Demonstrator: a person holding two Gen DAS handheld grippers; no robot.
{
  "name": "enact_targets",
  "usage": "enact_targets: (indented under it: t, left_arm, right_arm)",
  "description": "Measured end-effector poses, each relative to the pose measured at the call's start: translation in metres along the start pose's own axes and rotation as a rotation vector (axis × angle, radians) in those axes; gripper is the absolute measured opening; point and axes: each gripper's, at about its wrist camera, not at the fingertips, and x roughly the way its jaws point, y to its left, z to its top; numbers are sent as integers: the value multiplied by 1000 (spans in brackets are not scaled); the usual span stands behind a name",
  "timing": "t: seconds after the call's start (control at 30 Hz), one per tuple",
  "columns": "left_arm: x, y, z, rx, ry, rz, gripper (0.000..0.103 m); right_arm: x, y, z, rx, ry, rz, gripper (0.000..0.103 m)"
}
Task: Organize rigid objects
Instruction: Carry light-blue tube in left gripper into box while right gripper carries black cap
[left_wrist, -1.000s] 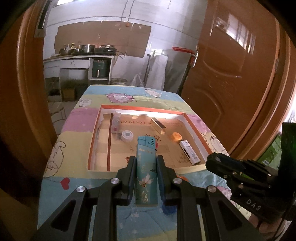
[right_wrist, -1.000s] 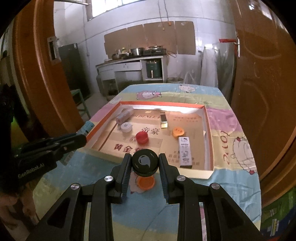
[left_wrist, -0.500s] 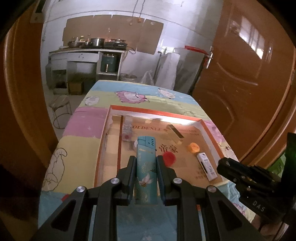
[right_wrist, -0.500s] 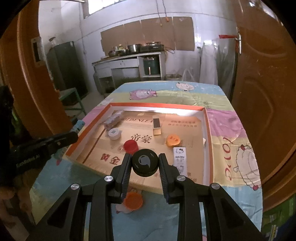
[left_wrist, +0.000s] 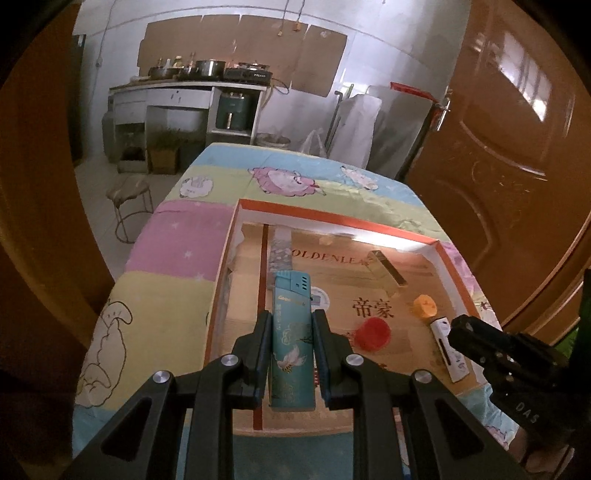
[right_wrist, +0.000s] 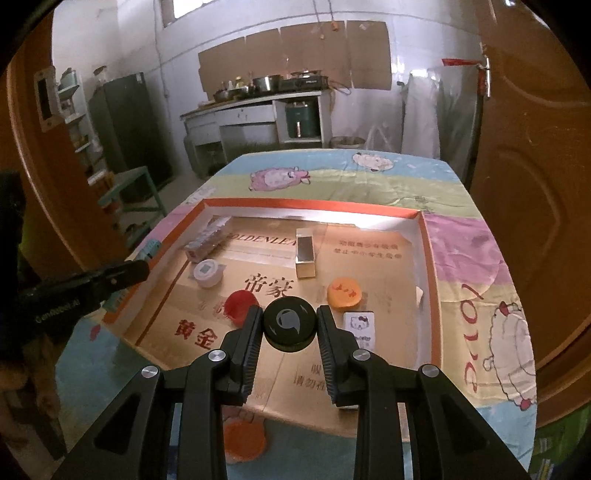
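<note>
My left gripper (left_wrist: 290, 325) is shut on a teal lighter (left_wrist: 291, 339) printed with a bird, held upright above the near left part of the shallow cardboard tray (left_wrist: 332, 218). My right gripper (right_wrist: 290, 321) is shut on a round black cap (right_wrist: 290, 326) over the tray's (right_wrist: 306, 205) near edge. Inside the tray lie a red cap (right_wrist: 240, 304), an orange cap (right_wrist: 343, 291), a white round lid (right_wrist: 208, 272), a gold box (right_wrist: 305, 256), a white cartoon-printed case (right_wrist: 360, 328) and a patterned wrapped pack (right_wrist: 207, 240). The right gripper also shows at the right edge of the left wrist view.
The tray sits on a table with a pastel cartoon cloth (left_wrist: 177, 240). An orange lid (right_wrist: 243, 441) lies on the cloth in front of the tray. Wooden doors (left_wrist: 517, 147) flank both sides. A stool (left_wrist: 129, 199) and a kitchen counter (left_wrist: 184, 96) stand beyond.
Both grippers have moved forward and lower over the tray, each still holding its object. The tray's contents look larger and closer; the orange lid on the cloth now lies behind the right fingers.
</note>
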Motion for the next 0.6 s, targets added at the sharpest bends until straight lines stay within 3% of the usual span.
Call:
enact_targets:
  t: [0.6]
  left_arm:
    - [34, 10, -1, -13, 63, 34, 22]
  right_arm:
    - [42, -4, 5, -10, 63, -10, 30]
